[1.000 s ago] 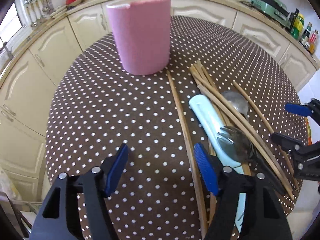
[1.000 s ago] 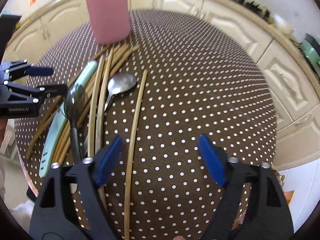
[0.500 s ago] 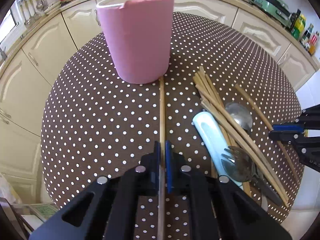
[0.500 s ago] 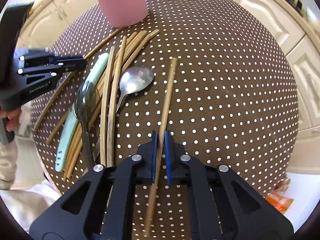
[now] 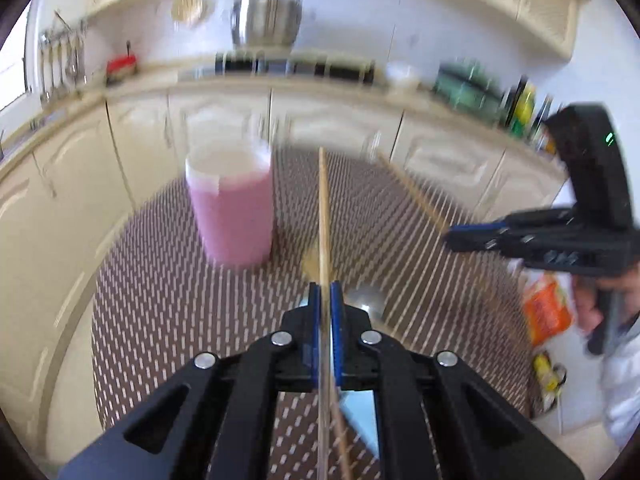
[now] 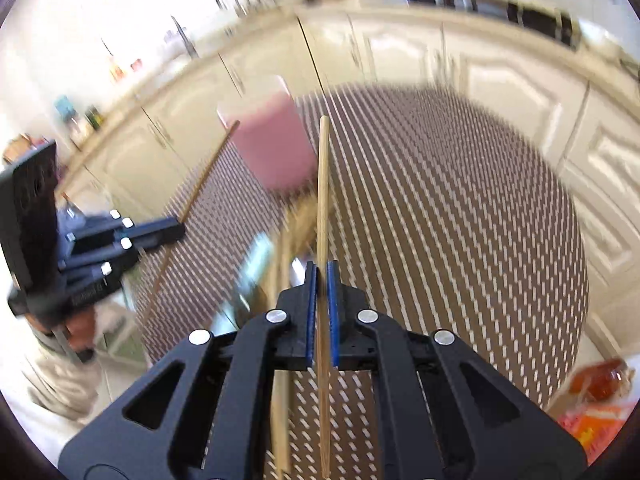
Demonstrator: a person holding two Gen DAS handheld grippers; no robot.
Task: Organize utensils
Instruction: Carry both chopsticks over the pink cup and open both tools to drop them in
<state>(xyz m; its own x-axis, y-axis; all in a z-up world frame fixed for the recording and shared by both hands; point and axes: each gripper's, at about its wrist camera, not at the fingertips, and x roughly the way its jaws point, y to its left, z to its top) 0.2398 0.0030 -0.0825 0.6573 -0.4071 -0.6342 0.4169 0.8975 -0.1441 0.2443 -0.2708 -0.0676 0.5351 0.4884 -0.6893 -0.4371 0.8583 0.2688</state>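
My left gripper (image 5: 325, 286) is shut on a wooden chopstick (image 5: 323, 208) and holds it lifted above the dotted table, pointing forward to the right of the pink holder cup (image 5: 232, 208). My right gripper (image 6: 322, 266) is shut on another wooden chopstick (image 6: 322, 184), also lifted, its tip next to the pink cup (image 6: 272, 144). Each gripper shows in the other's view: the right one (image 5: 452, 236) and the left one (image 6: 180, 228), each with its chopstick. More chopsticks (image 6: 298, 220), a spoon (image 5: 366, 300) and a pale blue utensil (image 6: 252, 264) lie blurred on the table.
The round brown dotted table (image 6: 440, 200) is ringed by cream kitchen cabinets (image 5: 340, 124). Bottles and a green appliance (image 5: 464, 84) stand on the counter. An orange packet (image 5: 546, 312) lies beyond the table's right edge.
Both grippers, each shut on a chopstick, have lifted off the table and tilted up toward level. Both views are now motion-blurred.
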